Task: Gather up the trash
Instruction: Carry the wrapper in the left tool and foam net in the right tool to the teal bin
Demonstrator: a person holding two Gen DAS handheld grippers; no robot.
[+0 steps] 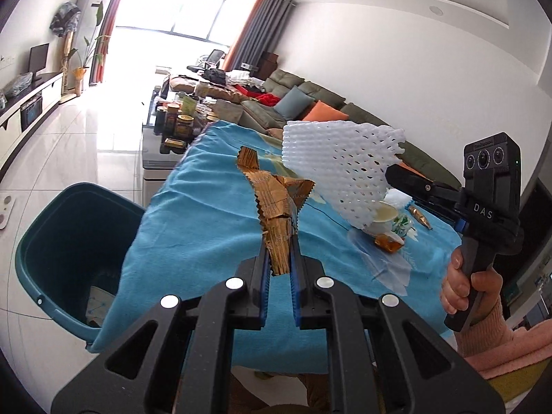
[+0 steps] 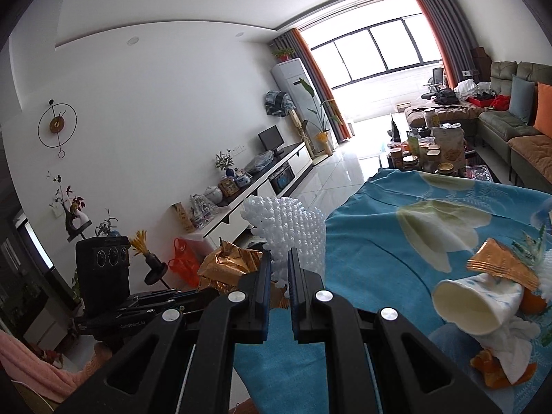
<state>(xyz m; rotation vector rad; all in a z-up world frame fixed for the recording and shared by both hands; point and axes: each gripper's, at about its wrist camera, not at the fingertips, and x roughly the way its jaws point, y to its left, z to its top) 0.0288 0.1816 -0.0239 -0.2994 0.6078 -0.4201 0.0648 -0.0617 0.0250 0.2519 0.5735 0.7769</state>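
The left gripper (image 1: 279,241) is clamped on a gold foil wrapper (image 1: 276,200), its blue-lined fingers (image 1: 265,258) pinching the lower end while the crumpled rest stands up above the blue tablecloth (image 1: 207,220). The part of the wrapper inside the jaws is hidden. In the right wrist view the same wrapper (image 2: 227,265) shows only as a crinkled gold mass behind the black fingers.

The right gripper (image 2: 280,262) is closed on a white foam net sleeve (image 2: 289,231); where the fingers meet it is covered by the foam itself. From the left wrist view the sleeve (image 1: 341,169) hangs from the right gripper's tip (image 1: 393,172), raised above the table, and blocks part of what lies behind.

Beyond it on the cloth sits a pile of remaining trash: a tipped white paper cup (image 2: 465,307), another gold wrapper (image 2: 500,265), orange scraps (image 2: 490,369) and white tissue (image 2: 514,352), overlapping so their edges are hard to separate. The frame's right edge cuts off the pile.

A teal bin (image 1: 69,241) stands on the floor beside the table's left edge, partly hidden by the hanging cloth; something pale lies inside, unclear.
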